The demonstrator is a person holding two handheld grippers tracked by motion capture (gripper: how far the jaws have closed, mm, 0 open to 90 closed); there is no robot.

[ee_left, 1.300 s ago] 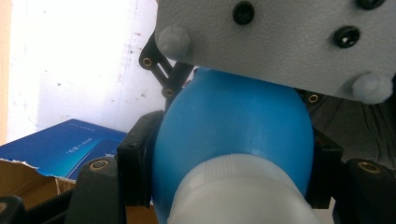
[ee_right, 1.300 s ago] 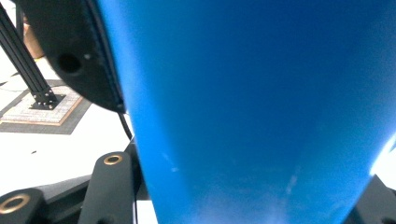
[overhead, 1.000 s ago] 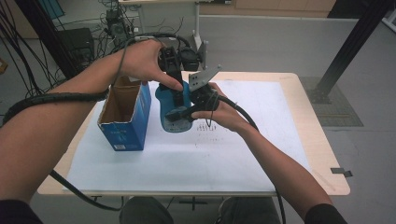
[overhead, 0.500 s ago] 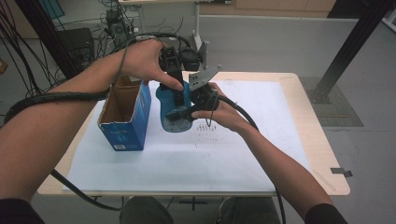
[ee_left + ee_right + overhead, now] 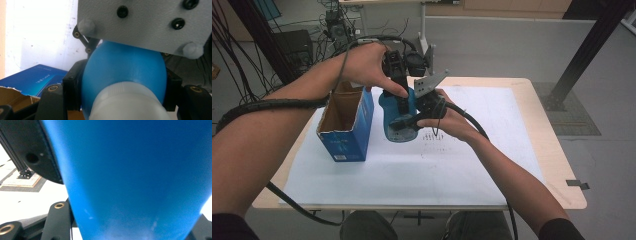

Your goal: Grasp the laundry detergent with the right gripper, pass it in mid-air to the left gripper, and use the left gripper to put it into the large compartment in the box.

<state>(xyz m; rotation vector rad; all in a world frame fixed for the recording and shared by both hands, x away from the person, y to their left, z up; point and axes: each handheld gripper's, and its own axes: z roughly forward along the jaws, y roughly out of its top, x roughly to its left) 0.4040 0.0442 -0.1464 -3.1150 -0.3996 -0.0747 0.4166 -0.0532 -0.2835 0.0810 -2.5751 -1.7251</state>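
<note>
Blue bottle [image 5: 398,120] held above the table [image 5: 532,150], just right of the open box [image 5: 346,125] (inside hidden). Left gripper [image 5: 399,95] pinches it near the white cap [image 5: 125,102]; right gripper [image 5: 412,120] clamps its body.

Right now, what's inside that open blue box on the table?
The blue box stands open at the top, showing bare brown cardboard walls and nothing in the part that shows. Its bottom is hidden from the high view by its own near wall.
</note>
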